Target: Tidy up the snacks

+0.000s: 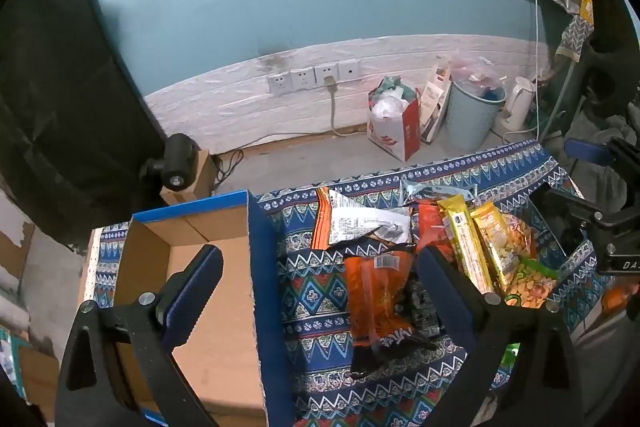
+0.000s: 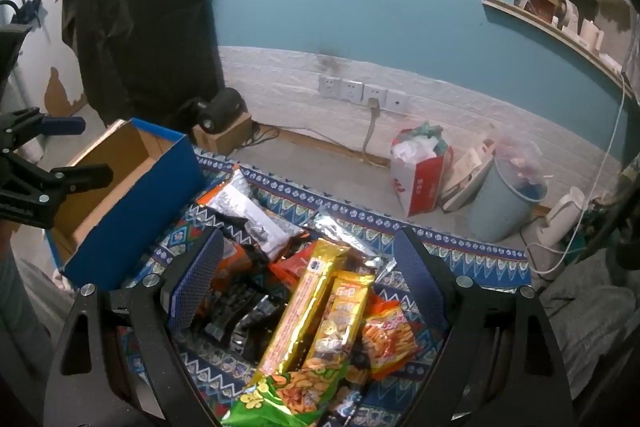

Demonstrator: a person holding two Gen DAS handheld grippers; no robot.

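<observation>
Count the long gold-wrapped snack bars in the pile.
2: the longer gold bar and the shorter gold bar lie side by side atop the pile, between the right gripper fingers. More may be buried.

Cardboard box (image 1: pixel 208 307): raw brown matt board inside, outer wall printed blue, smooth. Tablecloth (image 1: pixel 316 307): woven cloth, patterned, matt. Gold snack bars (image 2: pixel 316 303): glossy metallic foil. Orange snack packet (image 1: pixel 378 291): shiny plastic film, creased. Green peanut packet (image 2: pixel 280 393), near edge: glossy plastic. Left gripper (image 1: pixel 320 277) and right gripper (image 2: pixel 308 267): matt black plastic frames, metal screws, blue textured pads.
</observation>
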